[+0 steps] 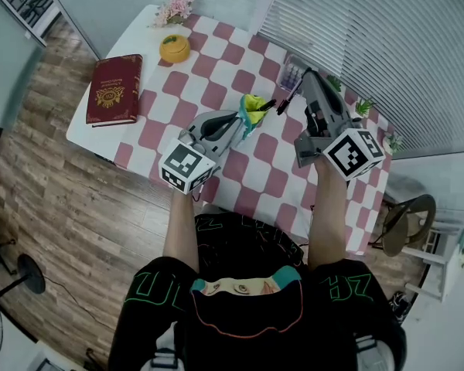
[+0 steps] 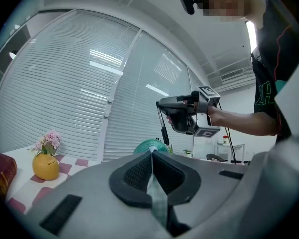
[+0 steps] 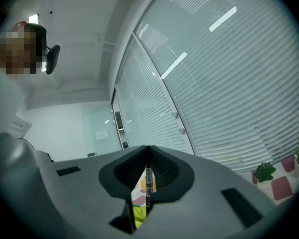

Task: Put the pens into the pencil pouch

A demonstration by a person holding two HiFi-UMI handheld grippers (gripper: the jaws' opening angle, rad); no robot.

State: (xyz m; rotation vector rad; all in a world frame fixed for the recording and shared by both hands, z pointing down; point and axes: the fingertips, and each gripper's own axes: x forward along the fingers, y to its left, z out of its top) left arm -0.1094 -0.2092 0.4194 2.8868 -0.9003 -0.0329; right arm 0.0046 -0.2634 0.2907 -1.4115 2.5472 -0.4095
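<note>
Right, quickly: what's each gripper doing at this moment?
Left gripper: shut on the teal fabric pencil pouch, by its edge.
Right gripper: shut on a slim black pen.

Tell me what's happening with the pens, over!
Left gripper shut on pouch. Right gripper shut on pen, near pouch mouth, not in yet. Nothing blocking.

Wood-plank floor (image 1: 54, 199); soft cloth pouch (image 1: 252, 108); glossy book cover (image 1: 114, 90); matt tablecloth (image 1: 216, 60).
</note>
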